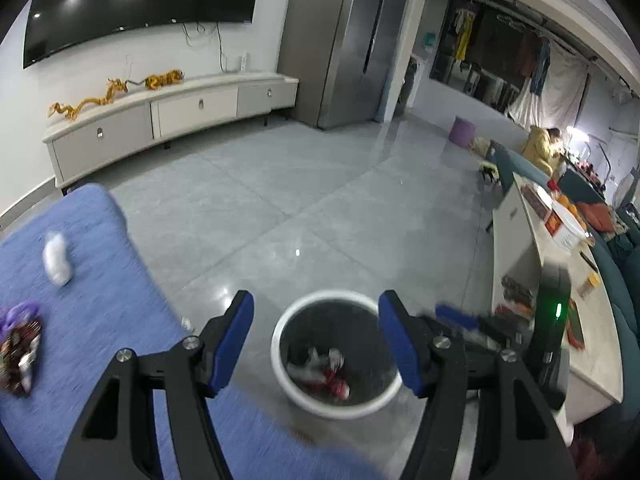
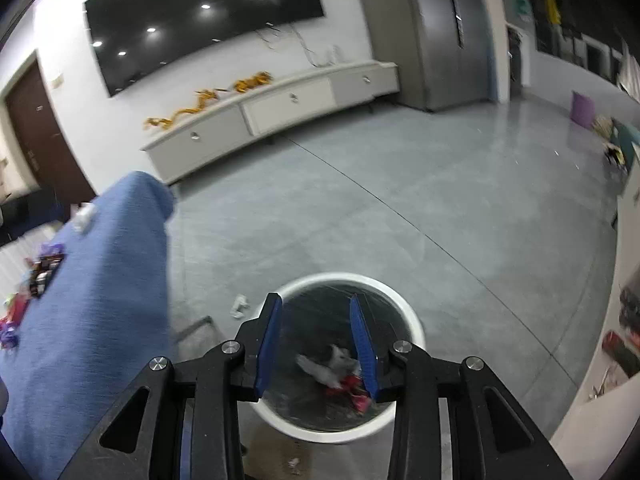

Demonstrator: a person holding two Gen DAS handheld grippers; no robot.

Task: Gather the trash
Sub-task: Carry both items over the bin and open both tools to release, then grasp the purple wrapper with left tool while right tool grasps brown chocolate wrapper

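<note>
Both claws, left [image 1: 316, 344] wide, right [image 2: 316, 344] narrow, hang empty above binned trash [image 1: 324, 372].

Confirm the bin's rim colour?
White rim, dark mesh-looking inside; clearest in the right wrist view.

Glossy tiled floor [image 1: 280, 184]; blue woven cloth [image 1: 104, 312]; white plastic bin [image 2: 412, 320].

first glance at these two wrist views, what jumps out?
The white-rimmed trash bin on the grey floor, straight ahead of both grippers, with crumpled grey and red wrappers in its bottom. Both the left hand-held gripper and the right hand-held gripper stand open and empty over it. To the left, more litter lies on the blue cloth surface.
</note>
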